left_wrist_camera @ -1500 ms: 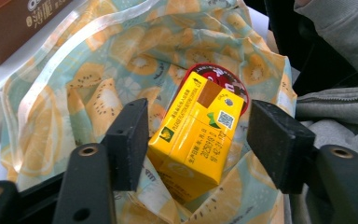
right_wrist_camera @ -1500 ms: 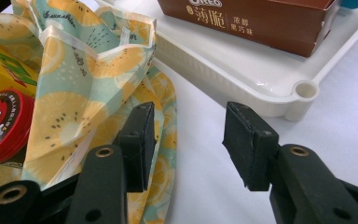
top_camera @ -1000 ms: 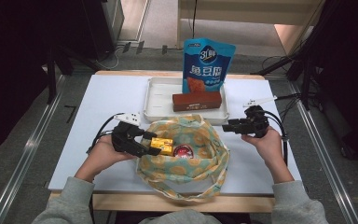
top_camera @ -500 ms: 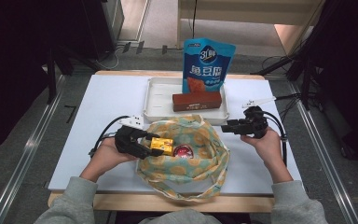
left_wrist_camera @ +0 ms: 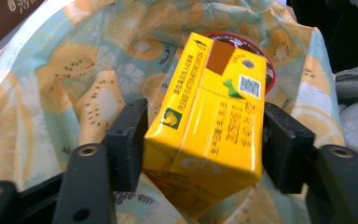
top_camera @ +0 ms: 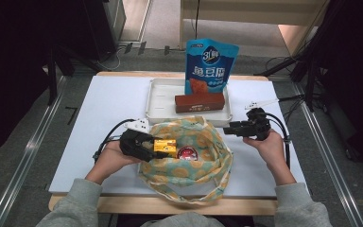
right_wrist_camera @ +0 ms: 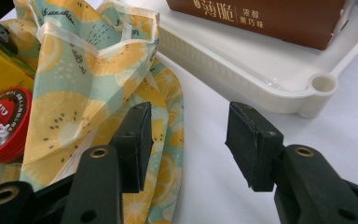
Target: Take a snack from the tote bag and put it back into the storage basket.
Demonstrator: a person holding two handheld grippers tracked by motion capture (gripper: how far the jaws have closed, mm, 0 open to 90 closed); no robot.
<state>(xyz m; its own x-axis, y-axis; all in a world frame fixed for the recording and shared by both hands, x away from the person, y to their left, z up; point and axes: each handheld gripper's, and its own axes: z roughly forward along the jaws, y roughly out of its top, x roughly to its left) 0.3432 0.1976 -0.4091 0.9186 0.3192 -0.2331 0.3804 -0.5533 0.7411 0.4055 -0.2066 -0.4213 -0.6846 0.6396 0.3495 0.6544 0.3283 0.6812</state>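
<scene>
A yellow drink carton (left_wrist_camera: 214, 116) lies inside the open fruit-print fabric bag (top_camera: 189, 170), next to a red round tin (top_camera: 186, 153). My left gripper (left_wrist_camera: 204, 140) reaches into the bag from the left; its jaws have just been closing and both pads now press on the carton's sides. In the high view the left gripper (top_camera: 158, 150) sits at the bag's left rim with the carton (top_camera: 164, 146) in it. My right gripper (right_wrist_camera: 189, 135) stands open at the bag's right edge (right_wrist_camera: 98, 70) with only table between its jaws. From above, the right gripper (top_camera: 228, 128) points left.
A white tray (top_camera: 160, 101) behind the bag holds a brown box (top_camera: 199, 101) and a blue snack pouch (top_camera: 210, 64) standing upright. The tray's corner (right_wrist_camera: 321, 84) lies just ahead of my right gripper. Bare white table spreads to the far left.
The left hand has shifted slightly and its jaws have come in onto the yellow carton inside the bag. The right hand has stayed where it was.
</scene>
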